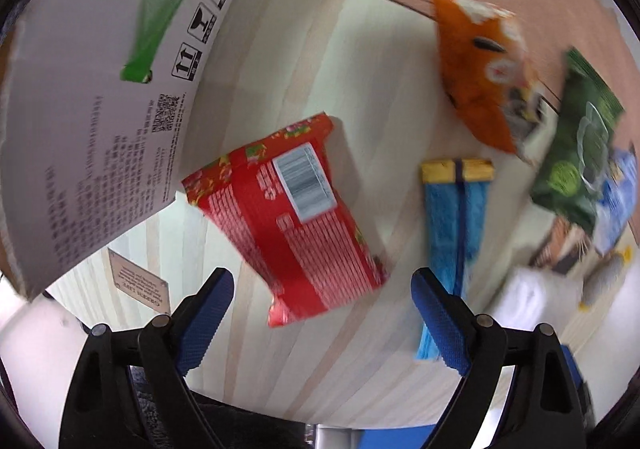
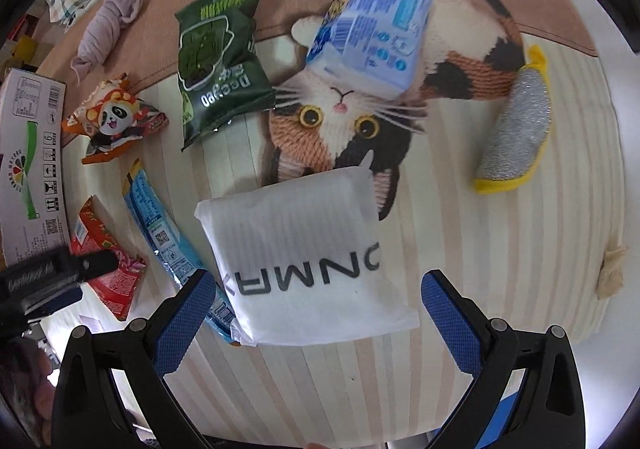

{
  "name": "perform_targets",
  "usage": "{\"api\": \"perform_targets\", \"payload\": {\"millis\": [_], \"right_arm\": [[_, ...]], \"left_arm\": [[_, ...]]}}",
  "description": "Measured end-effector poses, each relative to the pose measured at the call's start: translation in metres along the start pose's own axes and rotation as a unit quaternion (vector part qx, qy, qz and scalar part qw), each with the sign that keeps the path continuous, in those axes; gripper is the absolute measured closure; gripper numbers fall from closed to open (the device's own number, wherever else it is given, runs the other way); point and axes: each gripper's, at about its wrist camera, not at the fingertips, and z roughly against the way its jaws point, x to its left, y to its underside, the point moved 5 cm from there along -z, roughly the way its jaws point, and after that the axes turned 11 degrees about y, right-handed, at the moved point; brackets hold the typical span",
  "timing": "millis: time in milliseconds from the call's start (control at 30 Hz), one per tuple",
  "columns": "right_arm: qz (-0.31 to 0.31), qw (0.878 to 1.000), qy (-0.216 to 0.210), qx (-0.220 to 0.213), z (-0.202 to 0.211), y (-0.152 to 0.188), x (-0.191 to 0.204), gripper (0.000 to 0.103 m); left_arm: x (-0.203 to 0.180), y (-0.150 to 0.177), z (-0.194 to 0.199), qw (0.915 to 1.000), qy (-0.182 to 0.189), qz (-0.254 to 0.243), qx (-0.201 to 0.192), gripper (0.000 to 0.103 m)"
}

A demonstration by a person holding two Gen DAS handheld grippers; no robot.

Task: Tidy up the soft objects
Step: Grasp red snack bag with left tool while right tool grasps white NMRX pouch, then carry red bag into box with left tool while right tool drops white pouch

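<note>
1. Red foil catches the eye first: a red snack packet (image 1: 288, 217) lies flat on the striped mat (image 1: 360, 377), centred just ahead of the left gripper (image 1: 322, 313), whose blue pads stand wide apart with nothing between them.
2. White is the other target: a soft white pouch (image 2: 308, 257) with dark lettering lies between the fingers of the right gripper (image 2: 316, 309), but the pads stand clear of its edges, so that claw is released too.
3. My reading is that this is the reach-in step, each hand lining up over its own item; nothing is lifted yet.
4. Both tools point steeply down at the mat, the right one almost straight down.
5. Next, each claw would need to drop onto its packet and pinch across it; the pouch looks wide for the jaws, so gripping an edge may be wiser.
6. Around them lie a blue wrapper (image 2: 168, 233), a green bag (image 2: 220, 61), an orange panda packet (image 2: 112, 117), a pale blue carton (image 2: 372, 33) and a silver-and-yellow scrubber (image 2: 516, 125).
7. A printed cardboard box (image 1: 80, 109) stands just beside the red packet, likely the destination, though I cannot be sure.
</note>
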Motion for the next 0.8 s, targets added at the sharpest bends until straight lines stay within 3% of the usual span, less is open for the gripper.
{"api": "perform_targets", "payload": {"millis": [33, 100, 133, 267, 333, 467, 567, 667, 733, 800], "right_arm": [[0.001, 1.000, 0.001, 0.003, -0.005, -0.002, 0.002, 0.000], [0.008, 1.000, 0.000, 0.011, -0.015, -0.004, 0.006, 0.000], [0.012, 1.000, 0.002, 0.017, -0.021, -0.005, 0.009, 0.000], [0.027, 0.999, 0.006, 0.040, -0.043, -0.005, 0.021, 0.000], [0.030, 0.998, 0.005, 0.050, -0.053, -0.002, 0.024, 0.009], [0.030, 0.997, -0.001, 0.070, -0.069, 0.018, 0.022, 0.021], [0.035, 0.996, 0.006, 0.087, -0.080, 0.039, 0.020, 0.022], [0.017, 0.997, 0.002, 0.081, -0.091, 0.050, 0.020, 0.019], [-0.001, 0.997, 0.000, 0.076, -0.092, 0.054, 0.019, 0.019], [-0.012, 0.997, 0.003, 0.072, -0.095, 0.057, 0.018, 0.019]], "left_arm": [[0.002, -0.004, -0.003, 0.9999, 0.002, 0.010, -0.003, 0.013], [0.007, -0.009, -0.007, 0.9998, 0.002, 0.020, -0.005, 0.025], [0.009, -0.010, -0.011, 0.9997, 0.002, 0.022, -0.005, 0.044], [0.013, -0.002, -0.017, 0.9994, -0.019, -0.016, -0.024, 0.052], [0.010, 0.015, -0.019, 0.9967, -0.041, -0.066, -0.025, 0.056], [0.019, 0.055, -0.035, 0.9871, -0.070, -0.144, -0.004, 0.057], [0.027, 0.069, -0.047, 0.9777, -0.081, -0.194, 0.003, 0.052], [0.043, 0.065, -0.054, 0.9838, -0.058, -0.169, 0.013, 0.043], [0.054, 0.056, -0.054, 0.9898, -0.027, -0.139, 0.009, 0.040], [0.058, 0.052, -0.053, 0.9900, -0.026, -0.138, -0.004, 0.040]]}}
